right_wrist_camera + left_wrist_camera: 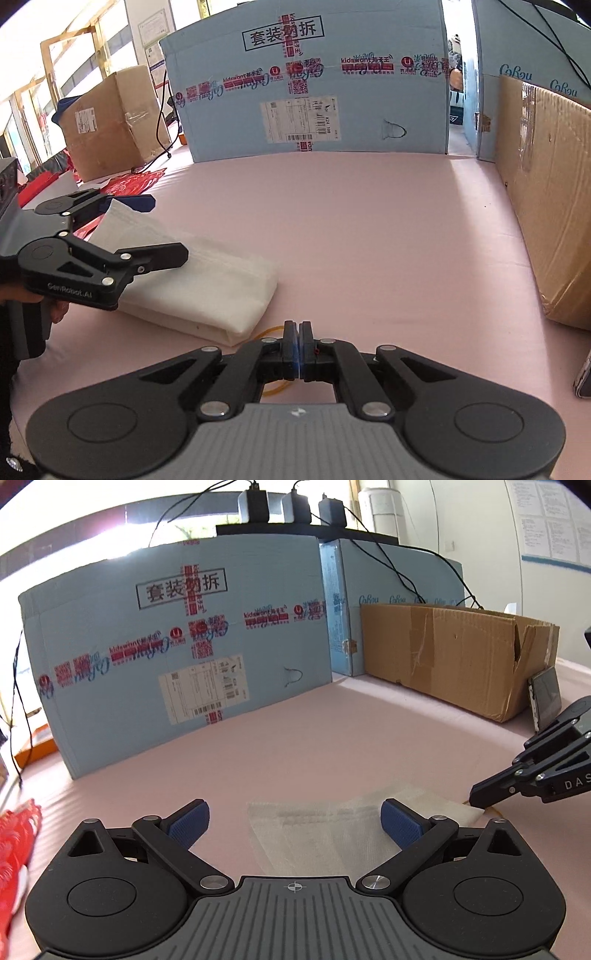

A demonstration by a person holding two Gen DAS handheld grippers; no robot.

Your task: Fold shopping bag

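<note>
left tongs (295,821): wide open, empty | right tongs (297,334): closed, rubber band (271,330) half hidden | bag (207,280): folded

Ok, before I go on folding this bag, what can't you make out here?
Yellow rubber band: right wrist view, the shut right tongs cover part of it; whether it is pinched is unclear.
White bag, near part: left wrist view, hidden under the body of the open left tongs.
Dark object at the right edge: right wrist view, cut off by the frame.
</note>
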